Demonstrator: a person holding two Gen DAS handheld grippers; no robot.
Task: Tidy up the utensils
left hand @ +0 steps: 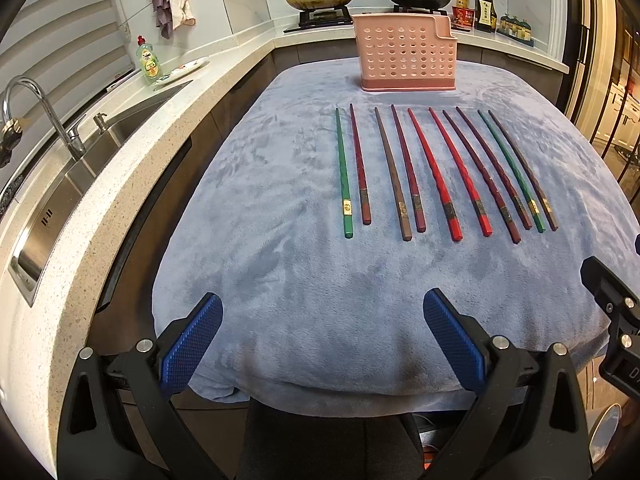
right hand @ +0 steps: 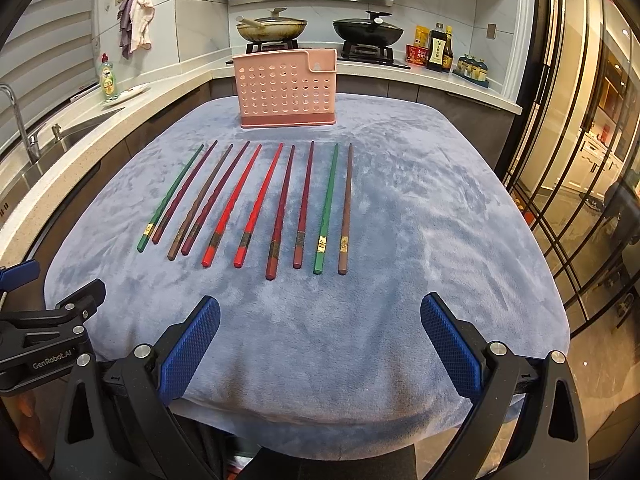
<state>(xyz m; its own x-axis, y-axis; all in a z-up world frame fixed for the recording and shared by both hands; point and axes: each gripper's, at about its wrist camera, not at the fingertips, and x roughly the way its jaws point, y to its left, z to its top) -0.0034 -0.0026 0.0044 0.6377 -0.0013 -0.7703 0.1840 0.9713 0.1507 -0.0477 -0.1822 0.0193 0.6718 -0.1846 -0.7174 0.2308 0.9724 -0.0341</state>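
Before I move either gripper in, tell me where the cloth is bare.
Bare blue cloth lies right of the brown chopstick, left of the green chopstick toward the sink-side edge, and between the chopstick handles and both open grippers. It is crowded in the chopstick row; only a narrow strip separates its tips from the pink holder.

A home kitchen: a steel sink (left hand: 92, 156) with a tap (left hand: 36, 108) set in the counter (left hand: 132, 168), two pans (right hand: 272, 28) on a gas stove (right hand: 320, 50), sauce bottles (right hand: 440, 50), dish soap (left hand: 149, 62).
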